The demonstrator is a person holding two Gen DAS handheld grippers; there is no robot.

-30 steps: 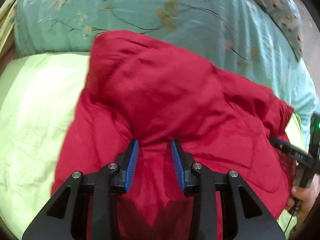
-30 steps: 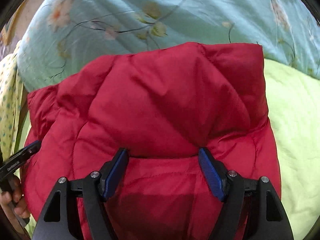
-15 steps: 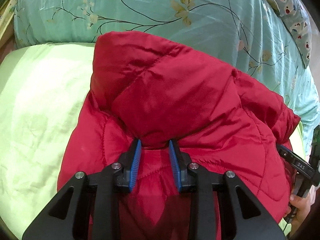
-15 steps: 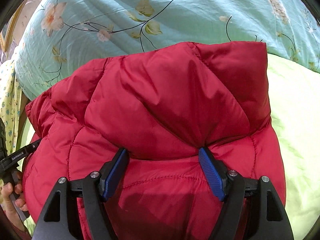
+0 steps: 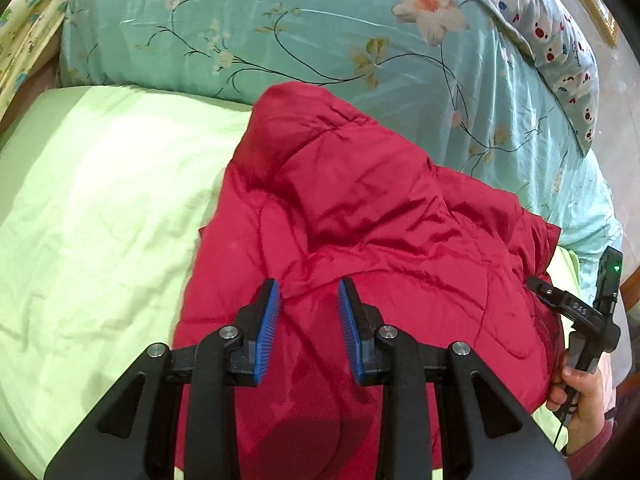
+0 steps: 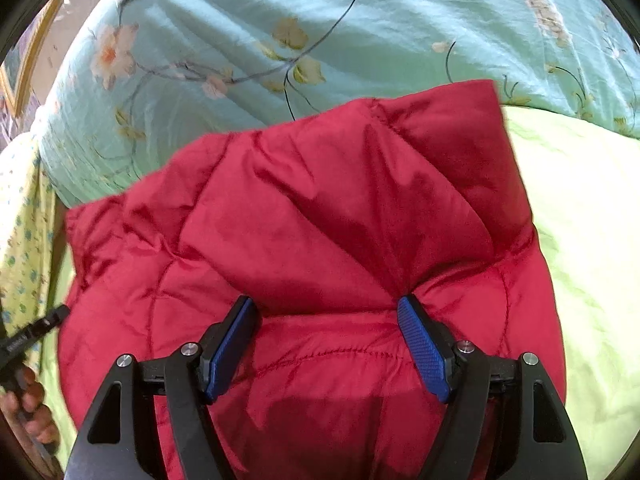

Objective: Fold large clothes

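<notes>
Red jacket (image 5: pixel 380 240) edge between parted left gripper (image 5: pixel 308 304) and right gripper (image 6: pixel 326 312) pads, bare green sheet (image 5: pixel 100 220) alongside.

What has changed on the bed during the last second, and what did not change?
The red jacket sits farther right and lower in the left wrist view, showing more green sheet; its folded flap looks more crumpled. Nothing was grasped or released. The left tongs and right tongs keep the same openings over the jacket, and the floral quilt stays behind it.

Black hand-held gripper (image 5: pixel 309 294) (blue ribbed pads (image 5: pixel 267 332)).
</notes>
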